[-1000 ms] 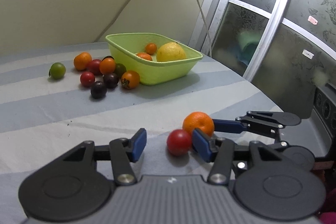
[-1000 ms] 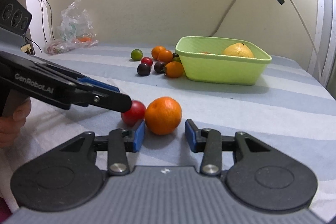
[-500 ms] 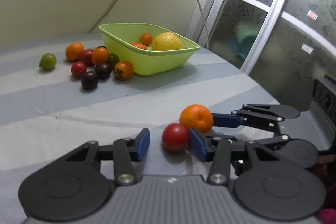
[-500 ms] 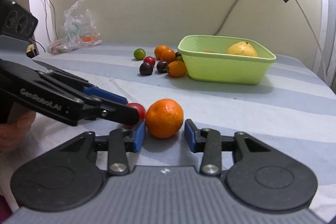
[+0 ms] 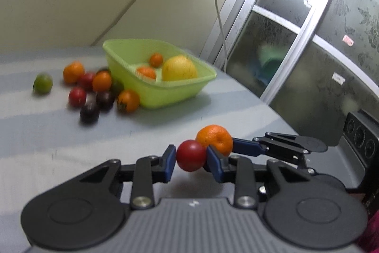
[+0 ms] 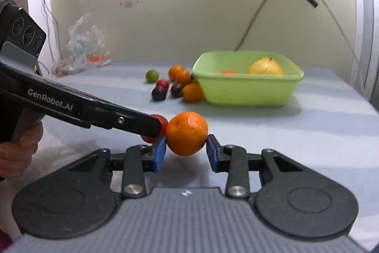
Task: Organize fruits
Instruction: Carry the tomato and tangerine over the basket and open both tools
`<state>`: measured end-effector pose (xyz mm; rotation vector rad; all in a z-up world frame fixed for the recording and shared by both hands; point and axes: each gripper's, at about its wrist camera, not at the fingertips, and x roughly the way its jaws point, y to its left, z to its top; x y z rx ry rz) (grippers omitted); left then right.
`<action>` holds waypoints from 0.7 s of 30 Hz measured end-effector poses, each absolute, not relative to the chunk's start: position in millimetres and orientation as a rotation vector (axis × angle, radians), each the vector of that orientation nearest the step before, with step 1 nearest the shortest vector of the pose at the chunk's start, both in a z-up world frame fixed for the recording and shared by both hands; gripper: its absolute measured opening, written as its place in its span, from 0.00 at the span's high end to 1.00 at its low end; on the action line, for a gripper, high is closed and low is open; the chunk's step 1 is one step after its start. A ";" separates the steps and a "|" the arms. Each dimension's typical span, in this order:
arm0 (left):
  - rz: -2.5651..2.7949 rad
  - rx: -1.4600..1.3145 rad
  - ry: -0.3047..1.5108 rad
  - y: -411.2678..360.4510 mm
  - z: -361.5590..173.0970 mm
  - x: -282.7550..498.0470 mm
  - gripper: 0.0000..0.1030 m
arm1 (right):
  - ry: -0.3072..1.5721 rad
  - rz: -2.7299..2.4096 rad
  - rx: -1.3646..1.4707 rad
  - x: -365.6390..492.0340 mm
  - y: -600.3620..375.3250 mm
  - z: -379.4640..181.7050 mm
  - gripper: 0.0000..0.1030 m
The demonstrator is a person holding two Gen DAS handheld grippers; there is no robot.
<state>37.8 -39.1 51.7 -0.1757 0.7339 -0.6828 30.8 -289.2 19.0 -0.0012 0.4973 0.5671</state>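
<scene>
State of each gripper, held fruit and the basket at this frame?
Left gripper: shut on red fruit.
Red fruit: gripped, touching orange.
Right gripper: shut on orange.
Orange: gripped.
Basket: upright on table, holding a yellow fruit and small orange ones.

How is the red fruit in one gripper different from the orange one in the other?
The red fruit is smaller, smooth and shiny; the orange is bigger with dimpled skin. The left gripper pinches the red fruit, while the right gripper holds the orange with wider jaws. Both are round, gripped side by side, and outside the green basket.
</scene>
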 end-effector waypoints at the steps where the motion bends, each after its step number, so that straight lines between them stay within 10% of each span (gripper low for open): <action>1: -0.682 -0.173 0.723 -41.8 57.5 43.1 0.71 | 0.483 0.559 -0.003 34.3 -290.1 23.3 0.62; 21: -0.546 -0.197 0.732 -70.0 58.6 149.9 0.63 | 0.424 0.482 -0.042 134.5 -292.4 39.5 0.49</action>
